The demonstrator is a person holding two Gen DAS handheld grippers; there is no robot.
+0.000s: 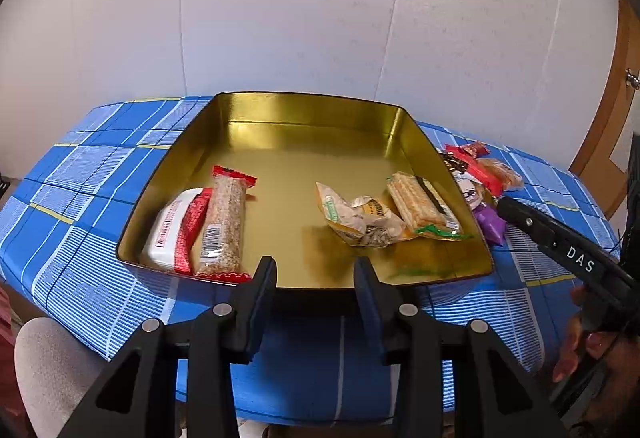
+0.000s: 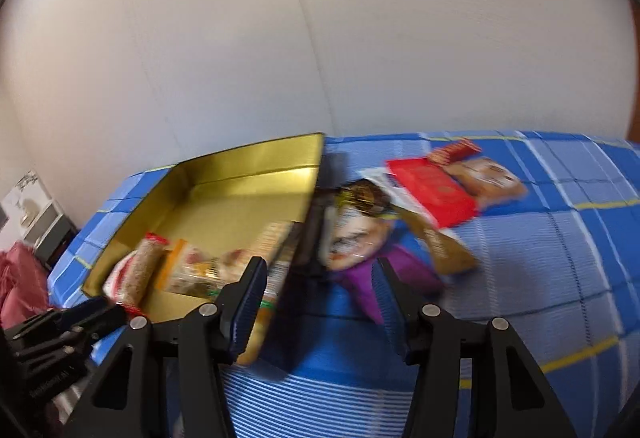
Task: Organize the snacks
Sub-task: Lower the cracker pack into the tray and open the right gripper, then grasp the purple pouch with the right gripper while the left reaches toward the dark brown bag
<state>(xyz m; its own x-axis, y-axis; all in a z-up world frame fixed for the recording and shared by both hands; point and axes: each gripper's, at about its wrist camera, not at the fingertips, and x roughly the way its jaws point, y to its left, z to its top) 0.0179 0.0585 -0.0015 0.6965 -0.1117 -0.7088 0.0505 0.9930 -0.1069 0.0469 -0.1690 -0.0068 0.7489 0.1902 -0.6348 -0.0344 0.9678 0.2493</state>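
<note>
Centre frame, left view: gold tin tray (image 1: 280,110) on counter (image 1: 100,166), holding sorted snacks in two groups. Left hand-held gripper (image 1: 315,274) released, empty, at near rim. Right hand-held gripper (image 2: 320,288) released, aimed at unsorted snack pile (image 2: 424,198) beside tray, likely next pick.

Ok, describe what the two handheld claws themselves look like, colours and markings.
Both are matte black plastic. The left claw has two flat fingers with dark blue ribbed pads, angular linkage arms with triangular cut-outs, and silver round pivot pins. The right claw is built the same. In the left view its black body carries white lettering reading DAS.
</note>
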